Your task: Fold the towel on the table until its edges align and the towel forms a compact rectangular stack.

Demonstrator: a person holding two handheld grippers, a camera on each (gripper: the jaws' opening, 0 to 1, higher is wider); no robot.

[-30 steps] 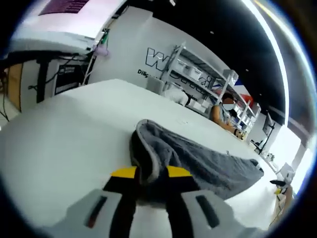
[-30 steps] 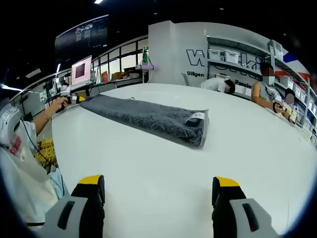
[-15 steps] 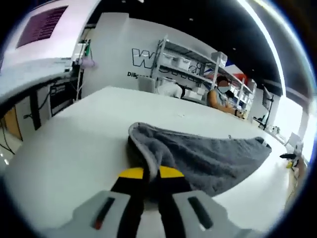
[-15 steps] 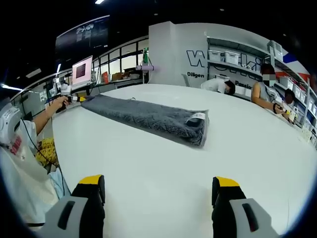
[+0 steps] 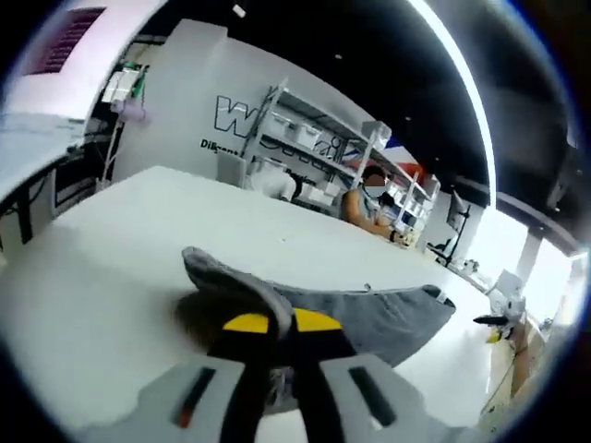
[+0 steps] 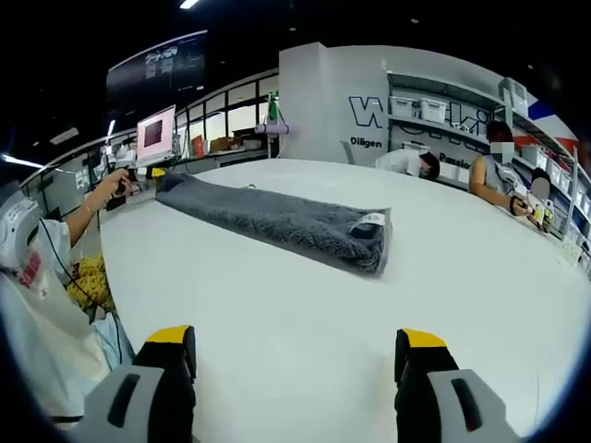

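At the far end of the white table, my left claw pinches one end of the long grey fleecy towel; my right claw hovers wide, holding nothing. I should carry this end flat over to the labelled end, matching edges.

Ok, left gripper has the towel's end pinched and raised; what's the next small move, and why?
Probably carry that end toward the tagged far end. The left gripper is shut on the towel, which lies in a long strip on the table; the right gripper is open, well short.
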